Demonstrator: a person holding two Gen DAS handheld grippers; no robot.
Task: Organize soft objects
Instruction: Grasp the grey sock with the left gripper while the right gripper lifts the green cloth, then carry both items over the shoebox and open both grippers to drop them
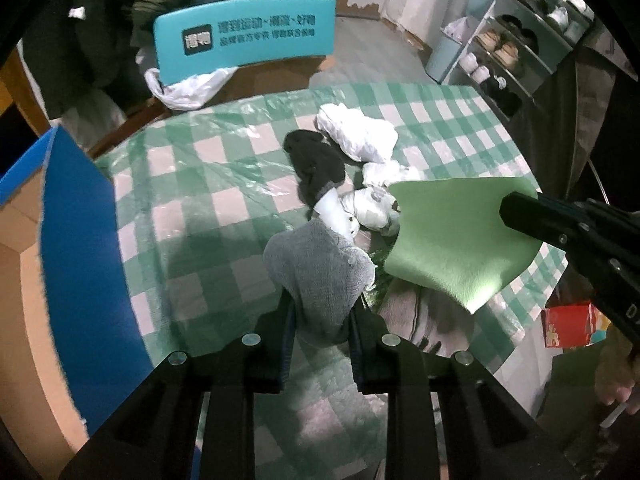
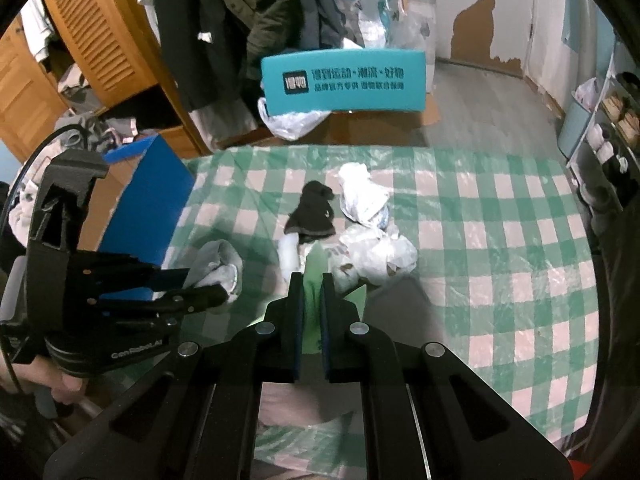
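My left gripper is shut on a grey sock, which hangs lifted above the green checked tablecloth. In the right wrist view that gripper holds the sock at the left. My right gripper is shut on a thin light-green sheet, seen edge-on there. The left wrist view shows the sheet broad and curled, pinched by the right gripper. A black sock, a white cloth and crumpled white bags lie mid-table.
An open blue-edged cardboard box stands at the table's left side. A teal box and a plastic bag sit beyond the far edge. A shoe rack stands far right, a red carton below the table's right edge.
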